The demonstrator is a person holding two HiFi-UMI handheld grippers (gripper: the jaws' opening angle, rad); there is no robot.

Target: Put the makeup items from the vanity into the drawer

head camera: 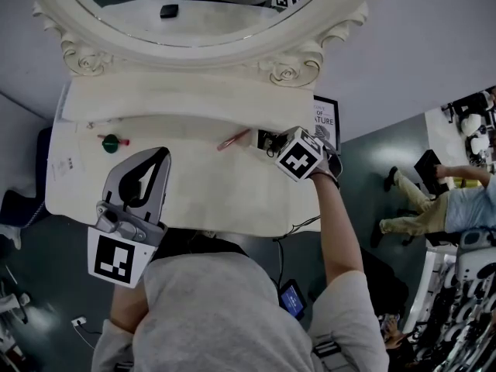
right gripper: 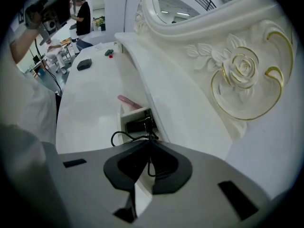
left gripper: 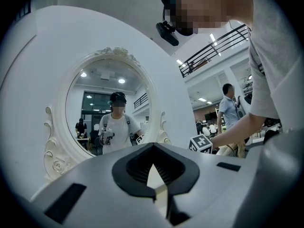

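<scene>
A thin black looped cord (right gripper: 115, 136) is pinched at the tips of the right gripper (right gripper: 148, 142), whose jaws are closed on it. It hangs just over the small open drawer (right gripper: 124, 115), set into the back edge of the vanity (head camera: 201, 184) toward its right end. A dark tube (right gripper: 137, 125) lies inside the drawer. A pink stick (right gripper: 129, 102) rests on the top at the drawer's left side. A green round item (head camera: 111, 142) sits near the back left corner, and a flat black item (right gripper: 84, 64) lies nearer the front edge. The left gripper (head camera: 161, 155) hovers over the front left part, jaws together and empty.
</scene>
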